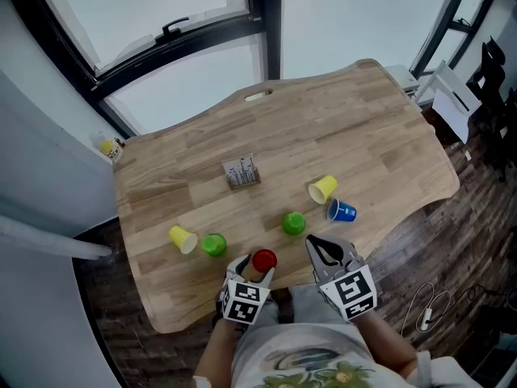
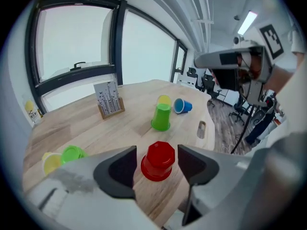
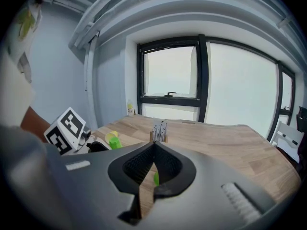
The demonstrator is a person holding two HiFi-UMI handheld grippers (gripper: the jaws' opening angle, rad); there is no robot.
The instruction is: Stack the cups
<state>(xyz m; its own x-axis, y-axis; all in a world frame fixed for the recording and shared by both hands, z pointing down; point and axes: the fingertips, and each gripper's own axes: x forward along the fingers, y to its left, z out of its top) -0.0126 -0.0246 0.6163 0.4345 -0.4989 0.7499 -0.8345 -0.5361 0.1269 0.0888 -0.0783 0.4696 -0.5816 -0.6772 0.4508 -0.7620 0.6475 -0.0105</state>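
**Red cup (image 2: 158, 161) between spread jaws, not gripped**

Wooden table (image 1: 363, 128): pale planks, visible grain, wavy edge, rounded corners.

Red cup near the front edge. Glossy plastic, rim down, tapering up to an eight-sided base. Left gripper (image 2: 156, 151) astride it, smooth dark pads spread wide. Strip of bare wood showing on either side of the cup; no pinch.

Right gripper (image 3: 153, 146) just beside, tips at the table's front edge. Ribbed black pads pressed together, nothing between them.

Green cup (image 1: 293, 223) a little beyond the red one, also rim down, same tapered shape. Farther on and to the right, yellow cup (image 1: 322, 189) and blue cup (image 1: 341, 210) lying on their sides, close together, pale inside of the blue one showing.

Off to the left, second yellow cup (image 1: 182, 238) on its side, with second green cup (image 1: 214, 244) right next to it.

Mid-table: card rack (image 1: 241, 171), a small wooden block holding upright printed cards.

Behind the table, window (image 1: 186, 35) with black metal frame and handle.
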